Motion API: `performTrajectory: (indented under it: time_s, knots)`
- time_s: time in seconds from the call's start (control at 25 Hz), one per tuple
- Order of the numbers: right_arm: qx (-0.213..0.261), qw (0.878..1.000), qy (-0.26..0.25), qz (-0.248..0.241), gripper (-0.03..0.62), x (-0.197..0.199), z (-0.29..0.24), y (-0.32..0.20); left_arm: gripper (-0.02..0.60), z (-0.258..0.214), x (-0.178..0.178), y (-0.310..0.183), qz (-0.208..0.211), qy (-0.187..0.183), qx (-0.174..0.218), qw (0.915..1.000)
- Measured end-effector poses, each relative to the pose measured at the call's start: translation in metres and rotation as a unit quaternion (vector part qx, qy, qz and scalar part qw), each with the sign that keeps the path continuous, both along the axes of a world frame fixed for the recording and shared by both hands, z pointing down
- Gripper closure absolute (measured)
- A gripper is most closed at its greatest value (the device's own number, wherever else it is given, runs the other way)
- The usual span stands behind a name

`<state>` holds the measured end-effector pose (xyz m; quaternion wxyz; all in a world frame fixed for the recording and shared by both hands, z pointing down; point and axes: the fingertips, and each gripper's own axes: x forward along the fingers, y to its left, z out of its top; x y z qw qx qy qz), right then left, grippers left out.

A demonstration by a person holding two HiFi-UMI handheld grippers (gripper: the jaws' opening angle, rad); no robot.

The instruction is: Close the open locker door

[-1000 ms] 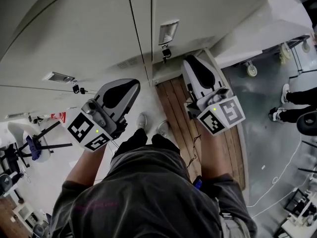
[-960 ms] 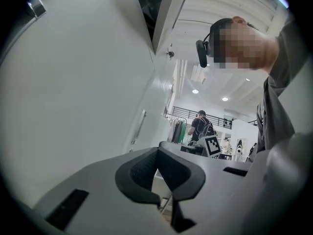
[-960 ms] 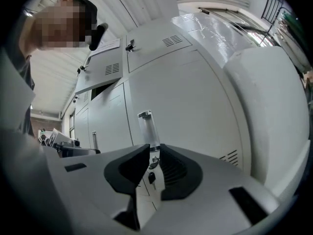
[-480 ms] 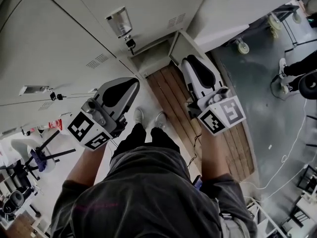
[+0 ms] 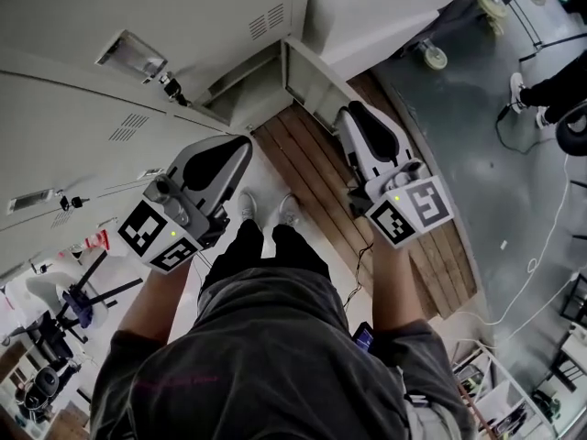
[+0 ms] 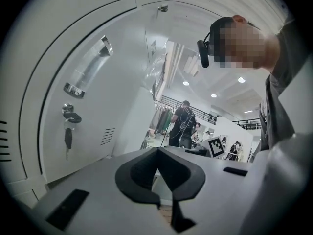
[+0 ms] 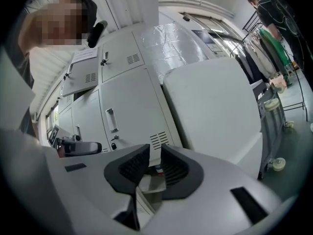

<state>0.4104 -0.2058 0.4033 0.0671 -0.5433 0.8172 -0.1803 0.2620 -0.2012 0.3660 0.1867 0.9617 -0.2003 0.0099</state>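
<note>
Since the open locker door (image 7: 215, 106) stands swung out ahead and to the right of the right gripper (image 7: 153, 153), long axis upright, that hand is nearer. Jaws slightly apart, empty. Left gripper (image 6: 156, 153): tips look together, nothing held. No legible writing; only the marker cube (image 5: 410, 211) patterns.

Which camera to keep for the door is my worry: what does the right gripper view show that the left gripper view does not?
Only the right gripper view shows the open locker door, swung wide, and the open compartment past the parted jaws of the right gripper. Only the left gripper view plainly shows a key hanging from a lock, below a door handle. Both show closed locker doors with vent slits, hanging clothes and a person in dark clothes far off.
</note>
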Motion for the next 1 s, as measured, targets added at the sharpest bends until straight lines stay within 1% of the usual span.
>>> performTrajectory:
  time_s: [0.24, 0.52, 0.72, 1.0]
  knots:
    - [-0.023, 1.0, -0.001, 0.01, 0.513, 0.033, 0.03, 0.0, 0.568, 0.02, 0.032, -0.009, 0.009, -0.008, -0.014, 0.9998]
    - [-0.044, 0.999, 0.0, 0.018, 0.496, 0.063, 0.06, -0.002, 0.568, 0.043, 0.068, -0.019, 0.032, -0.024, -0.022, 0.999]
    - [-0.056, 0.998, -0.001, 0.022, 0.49, 0.078, 0.079, -0.003, 0.568, 0.055, 0.09, -0.024, 0.048, -0.029, -0.026, 0.9981]
    - [-0.082, 0.996, 0.002, 0.026, 0.482, 0.092, 0.114, 0.001, 0.568, 0.074, 0.112, -0.03, 0.065, -0.037, -0.037, 0.9965]
